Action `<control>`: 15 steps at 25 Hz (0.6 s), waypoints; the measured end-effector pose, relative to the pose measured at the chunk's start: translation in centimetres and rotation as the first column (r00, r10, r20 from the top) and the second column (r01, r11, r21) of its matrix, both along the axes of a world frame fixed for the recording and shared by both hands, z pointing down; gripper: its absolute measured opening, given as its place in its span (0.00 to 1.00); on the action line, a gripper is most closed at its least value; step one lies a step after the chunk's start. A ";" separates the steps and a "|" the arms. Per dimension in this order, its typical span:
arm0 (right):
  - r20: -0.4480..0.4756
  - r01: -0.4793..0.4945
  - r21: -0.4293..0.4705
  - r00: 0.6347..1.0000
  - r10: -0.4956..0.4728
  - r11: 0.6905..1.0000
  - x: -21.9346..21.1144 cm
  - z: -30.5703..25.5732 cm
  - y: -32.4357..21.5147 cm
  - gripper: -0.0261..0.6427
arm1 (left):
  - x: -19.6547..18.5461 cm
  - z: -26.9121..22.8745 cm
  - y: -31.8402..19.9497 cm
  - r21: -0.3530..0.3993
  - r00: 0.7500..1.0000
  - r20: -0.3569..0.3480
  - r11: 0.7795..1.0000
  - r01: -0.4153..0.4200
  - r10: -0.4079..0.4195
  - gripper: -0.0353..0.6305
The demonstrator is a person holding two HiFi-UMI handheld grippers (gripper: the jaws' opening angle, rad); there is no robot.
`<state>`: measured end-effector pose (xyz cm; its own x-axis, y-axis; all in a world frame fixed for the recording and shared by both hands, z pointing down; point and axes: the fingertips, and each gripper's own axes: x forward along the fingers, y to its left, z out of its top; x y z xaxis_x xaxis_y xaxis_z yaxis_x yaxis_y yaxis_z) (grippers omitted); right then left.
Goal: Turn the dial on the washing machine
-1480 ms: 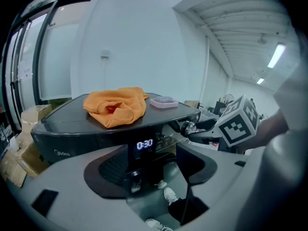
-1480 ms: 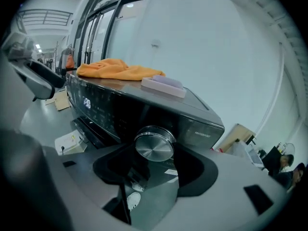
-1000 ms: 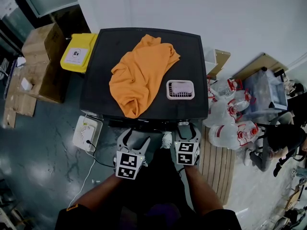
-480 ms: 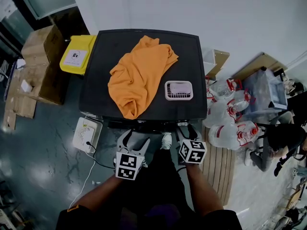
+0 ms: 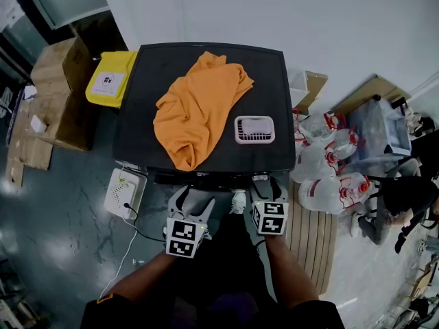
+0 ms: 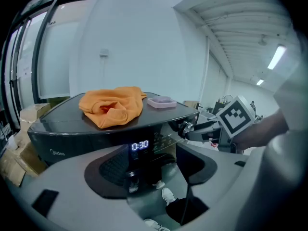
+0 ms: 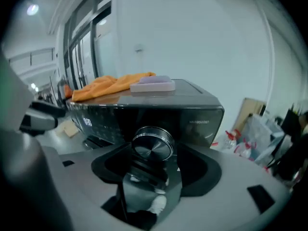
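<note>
The black washing machine point(image 5: 144, 136) fills the middle of the head view. Its silver dial point(image 7: 153, 146) sticks out of the front panel at the right end, and also shows as the dial point(image 6: 186, 127) in the left gripper view. My right gripper point(image 7: 154, 152) is around the dial, one jaw on each side; the jaws have just been opening and the pads stand barely off its rim. My left gripper point(image 6: 154, 154) is held open before the front panel with nothing between its jaws, and the lit display point(image 6: 140, 145) reads 0:30. In the head view both the left gripper point(image 5: 192, 199) and the right gripper point(image 5: 267, 182) sit at the machine's front edge.
An orange cloth point(image 5: 195, 108) and a pink tray point(image 5: 254, 129) lie on the lid. A yellow box point(image 5: 110, 77) and cardboard boxes point(image 5: 58, 81) stand at the left, a white device point(image 5: 123, 190) on the floor. Plastic bags point(image 5: 329, 177) and a seated person point(image 5: 401, 204) are at the right.
The right gripper's marker cube tilted clockwise half a second ago and now sits square again, still at the dial. The left gripper has stayed put.
</note>
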<state>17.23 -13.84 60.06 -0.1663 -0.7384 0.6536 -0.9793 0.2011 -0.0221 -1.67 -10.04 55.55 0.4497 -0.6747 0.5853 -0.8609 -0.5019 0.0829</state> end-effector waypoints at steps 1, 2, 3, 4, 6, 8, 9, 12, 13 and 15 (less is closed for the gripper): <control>-0.085 0.016 0.012 0.996 -0.015 1.000 -0.2 -0.2 0.0 0.49 | -0.1 0.0 0.0 0.003 1.000 0.001 1.000 0.002 -0.002 0.50; -0.156 0.034 0.024 0.987 -0.029 0.999 -0.5 -0.4 0.0 0.49 | -0.2 0.0 0.0 0.005 1.000 0.003 1.000 0.004 -0.004 0.50; -0.210 0.050 0.033 0.977 -0.042 0.998 -0.8 -0.6 -0.1 0.49 | -0.3 0.0 0.1 0.006 1.000 0.005 1.000 0.006 -0.006 0.50; -0.246 0.060 0.037 0.968 -0.049 0.998 -1.0 -0.6 -0.1 0.49 | -0.5 0.0 0.1 0.007 1.000 0.005 1.000 0.008 -0.008 0.50; -0.271 0.055 0.033 0.962 -0.044 0.998 -1.0 -0.5 -0.1 0.49 | -0.7 -0.1 0.3 0.008 1.000 0.004 1.000 0.013 -0.013 0.50; -0.262 0.044 0.025 0.964 -0.036 0.999 -0.8 -0.4 -0.2 0.46 | -1.0 -0.1 0.3 0.008 1.000 0.003 1.000 0.018 -0.018 0.50; -0.247 0.042 0.021 0.968 -0.036 0.999 -0.8 -0.4 -0.2 0.46 | -1.1 -0.1 0.3 0.007 1.000 0.003 1.000 0.020 -0.020 0.50; -0.119 0.007 0.008 0.993 -0.006 1.000 -0.5 -0.2 -0.2 0.45 | -1.2 0.0 0.3 0.006 1.000 0.000 1.000 0.022 -0.022 0.50; -0.047 -0.013 0.003 0.999 0.013 1.000 -0.3 0.0 -0.2 0.45 | -1.2 -0.1 0.3 0.006 1.000 -0.002 1.000 0.022 -0.022 0.50; 0.120 -0.050 -0.018 0.991 0.051 0.999 -0.1 0.1 -0.1 0.45 | -1.2 0.0 0.3 0.005 1.000 -0.006 1.000 0.022 -0.022 0.50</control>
